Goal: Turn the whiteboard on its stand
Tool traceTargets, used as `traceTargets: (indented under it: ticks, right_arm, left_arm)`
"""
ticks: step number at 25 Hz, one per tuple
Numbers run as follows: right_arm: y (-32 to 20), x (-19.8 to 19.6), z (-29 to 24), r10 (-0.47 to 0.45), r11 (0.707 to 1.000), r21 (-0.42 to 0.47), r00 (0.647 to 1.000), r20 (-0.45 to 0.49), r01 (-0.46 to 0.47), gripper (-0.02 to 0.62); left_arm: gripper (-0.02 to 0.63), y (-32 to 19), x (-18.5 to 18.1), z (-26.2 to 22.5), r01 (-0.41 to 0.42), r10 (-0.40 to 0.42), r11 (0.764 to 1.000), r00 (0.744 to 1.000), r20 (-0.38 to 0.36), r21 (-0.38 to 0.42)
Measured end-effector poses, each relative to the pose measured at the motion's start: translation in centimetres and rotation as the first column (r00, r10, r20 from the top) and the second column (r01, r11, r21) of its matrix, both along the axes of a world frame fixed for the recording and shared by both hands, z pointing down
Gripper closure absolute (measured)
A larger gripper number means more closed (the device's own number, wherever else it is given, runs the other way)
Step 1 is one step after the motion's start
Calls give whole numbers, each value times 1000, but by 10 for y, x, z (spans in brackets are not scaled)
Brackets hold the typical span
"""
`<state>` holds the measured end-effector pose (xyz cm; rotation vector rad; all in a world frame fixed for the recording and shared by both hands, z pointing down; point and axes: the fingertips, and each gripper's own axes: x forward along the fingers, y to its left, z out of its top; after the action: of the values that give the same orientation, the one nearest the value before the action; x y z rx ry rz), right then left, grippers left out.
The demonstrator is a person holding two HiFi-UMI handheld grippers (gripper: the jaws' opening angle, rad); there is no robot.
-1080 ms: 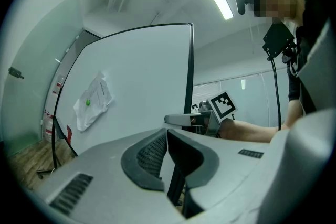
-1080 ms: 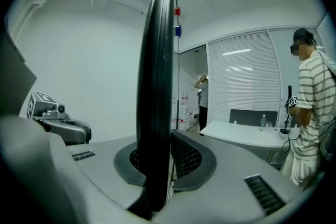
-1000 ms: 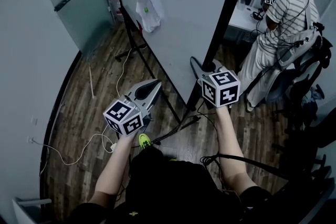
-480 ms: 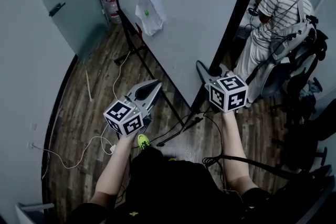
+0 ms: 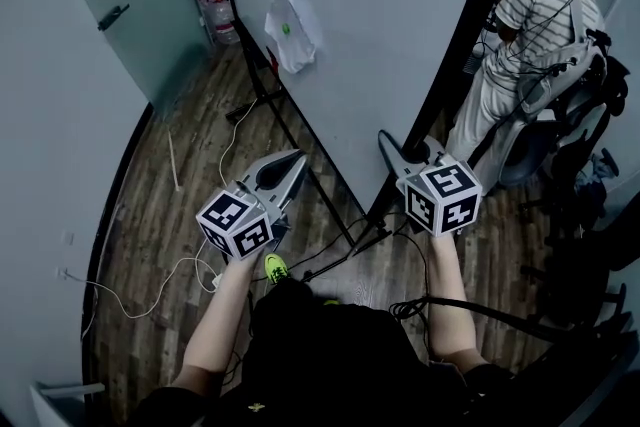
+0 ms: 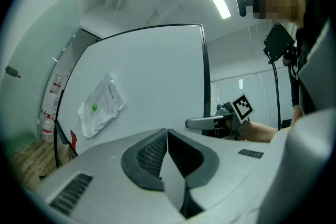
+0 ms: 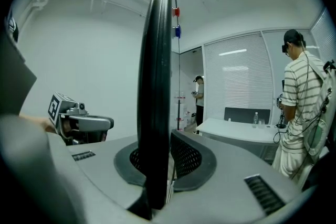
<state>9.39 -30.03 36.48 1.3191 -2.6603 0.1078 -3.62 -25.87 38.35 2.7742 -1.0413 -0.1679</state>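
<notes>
The whiteboard [image 5: 380, 35] stands upright on a black tripod stand [image 5: 335, 220], with a crumpled paper [image 5: 290, 20] pinned to its face by a green magnet. My right gripper [image 5: 398, 153] is shut on the board's black side frame [image 7: 157, 86], which runs up between its pads [image 7: 185, 157]. My left gripper [image 5: 291, 166] is shut on nothing and hovers level in front of the board's face [image 6: 152, 76], not touching it. The left gripper view shows the right gripper [image 6: 210, 123] at the board's edge. From the right gripper view, the left gripper [image 7: 84, 123] shows at the left.
A person in a striped shirt [image 5: 540, 15] stands behind the board beside an office chair [image 5: 570, 155] and a white desk [image 7: 236, 131]. Cables [image 5: 150, 285] trail over the wood floor. A glass door [image 5: 110, 5] and water bottles [image 5: 215, 10] are at the far left.
My right gripper has moved right and nearer in the head view, taking the board's edge with it, so the board has swung on its stand. The left gripper has barely shifted.
</notes>
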Motion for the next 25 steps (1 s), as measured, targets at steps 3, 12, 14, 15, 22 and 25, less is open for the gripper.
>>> traceTargets:
  ticks: [3,12,14,15,22,25]
  right_arm:
    - [9,-1,-2,9,1000,2,1000,-1,-9,540]
    - [14,-4,-5,19,1000,10,999,27,-19,537]
    - [13,-4,-6,17,1000,13,999,40,-18,537]
    - [12,-3,-6,17,1000,14,999,45,-18,537]
    - [7,-4,-5,14,1000,19,998,56,-15,536]
    - [8,-4,-4,12,1000,28,999,51,-14,535]
  left_arm:
    - [595,3,-1,0,-5,5,1000,1000,2,-6]
    - [595,6,-3,-2,-4,4,1000,1000,2,-8]
    - [595,7,0,-2,-8,8,1000,1000,3,-10]
    - [595,7,2,-1,-10,10,1000,1000,3,-12]
    - [595,13,11,1,-12,12,1000,1000,6,-19]
    - [595,20,16,3,-10,11,1000,1000,8,-21]
